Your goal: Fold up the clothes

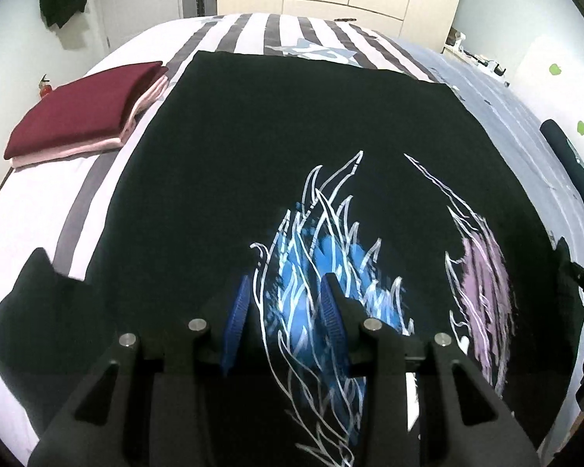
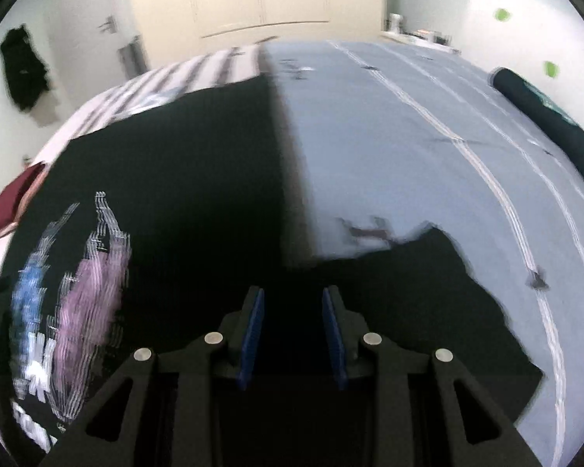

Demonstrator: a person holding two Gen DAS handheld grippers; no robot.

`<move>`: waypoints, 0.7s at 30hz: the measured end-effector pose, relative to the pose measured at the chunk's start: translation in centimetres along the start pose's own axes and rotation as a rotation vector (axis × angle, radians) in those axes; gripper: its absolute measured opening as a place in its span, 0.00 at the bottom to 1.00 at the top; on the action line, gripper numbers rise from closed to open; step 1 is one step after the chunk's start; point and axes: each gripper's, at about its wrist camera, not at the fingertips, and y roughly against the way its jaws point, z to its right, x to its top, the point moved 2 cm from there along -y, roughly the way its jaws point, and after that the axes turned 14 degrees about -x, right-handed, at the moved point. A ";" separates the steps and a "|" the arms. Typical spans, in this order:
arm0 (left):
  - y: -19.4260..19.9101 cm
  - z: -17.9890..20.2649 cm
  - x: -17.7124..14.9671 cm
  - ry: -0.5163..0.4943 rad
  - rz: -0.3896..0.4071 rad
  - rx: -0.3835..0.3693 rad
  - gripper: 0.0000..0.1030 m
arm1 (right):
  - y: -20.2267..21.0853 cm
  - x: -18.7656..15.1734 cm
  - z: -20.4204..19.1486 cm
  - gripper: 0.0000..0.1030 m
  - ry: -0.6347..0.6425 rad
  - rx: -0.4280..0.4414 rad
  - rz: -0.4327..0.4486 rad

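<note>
1. The right wrist view is smeared by motion blur, so the print on the black T-shirt (image 2: 198, 179) reads there only as streaks; the shirt's near hem runs under both tools and is cut off.
2. The left tongs (image 1: 288, 307) stand partly open over the shirt's blue flame print (image 1: 319, 272), gripping nothing; whether the blue ribbed pads (image 1: 237, 319) touch the cloth cannot be told.
3. The right tongs (image 2: 292, 319) are likewise partly open and empty, above plain black fabric, with a rumpled sleeve (image 2: 440, 295) just to their right.
4. The shirt lies flat and smooth on the bed (image 1: 97, 190), whose cover is striped left of the tongs and grey-blue to the right.
5. Far left ahead of the left tongs sits a folded stack (image 1: 85, 113), maroon over pink; far right lies a dark rolled garment (image 1: 572, 171).
</note>
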 end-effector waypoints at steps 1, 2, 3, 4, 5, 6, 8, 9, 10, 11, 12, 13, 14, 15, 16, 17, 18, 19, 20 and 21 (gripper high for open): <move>0.1 0.2 -0.3 -0.008 -0.002 0.002 0.34 | -0.2 -0.5 1.2 0.29 -0.022 -0.017 -0.005; 0.3 0.3 -0.5 -0.016 -0.005 0.005 0.34 | -0.4 -1.0 2.5 0.29 -0.047 -0.036 -0.014; 0.4 0.5 -0.8 -0.024 -0.007 0.007 0.34 | -0.8 -1.8 3.9 0.29 -0.076 -0.060 -0.029; 0.6 0.6 -1.1 -0.032 -0.009 0.010 0.34 | -1.1 -2.3 4.9 0.29 -0.089 -0.071 -0.037; 0.7 0.8 -1.3 -0.040 -0.012 0.012 0.34 | -1.3 -2.9 5.9 0.29 -0.103 -0.082 -0.044; 0.9 0.9 -1.6 -0.048 -0.014 0.015 0.34 | -1.6 -3.4 6.9 0.29 -0.115 -0.094 -0.050; 0.9 1.0 -2.3 -0.057 -0.024 0.024 0.34 | -1.7 -4.4 8.6 0.29 -0.134 -0.119 -0.049; 0.7 0.8 -2.8 -0.055 -0.033 0.031 0.35 | -1.8 -4.9 9.4 0.29 -0.146 -0.130 -0.052; 0.5 0.5 -3.4 -0.043 -0.046 0.038 0.35 | -1.9 -5.4 10.2 0.31 -0.156 -0.140 -0.055; 0.2 0.0 -4.0 -0.022 -0.061 0.046 0.35 | -1.9 -5.9 10.8 0.32 -0.158 -0.148 -0.057; 0.0 -0.4 -4.6 0.000 -0.077 0.054 0.35 | -1.9 -6.4 11.4 0.32 -0.153 -0.162 -0.061; -0.2 -0.9 -5.3 0.022 -0.092 0.062 0.35 | -1.8 -6.8 11.9 0.33 -0.151 -0.169 -0.063; -0.1 -1.2 -5.9 0.032 -0.091 0.066 0.37 | -1.8 -7.2 12.5 0.34 -0.150 -0.174 -0.067; 0.2 -1.2 -6.6 0.017 -0.084 0.081 0.42 | -1.8 -7.5 12.9 0.36 -0.152 -0.178 -0.071; 0.4 -1.1 -7.1 -0.004 -0.085 0.098 0.45 | -1.9 -7.5 13.2 0.39 -0.161 -0.177 -0.077; 0.6 -0.9 -7.4 -0.026 -0.088 0.115 0.45 | -2.0 -7.8 13.8 0.41 -0.181 -0.178 -0.085; 0.8 -0.9 -7.6 -0.023 -0.093 0.117 0.46 | -2.1 -8.0 14.7 0.41 -0.204 -0.186 -0.092; 1.0 -0.9 -7.7 -0.015 -0.099 0.117 0.46 | -2.1 -8.3 15.4 0.41 -0.225 -0.197 -0.098; 1.3 -0.9 -7.5 -0.004 -0.101 0.114 0.46 | -2.0 -8.5 16.2 0.41 -0.239 -0.212 -0.100; 1.5 -0.9 -7.3 -0.002 -0.097 0.112 0.46 | -2.0 -8.6 16.7 0.41 -0.252 -0.226 -0.099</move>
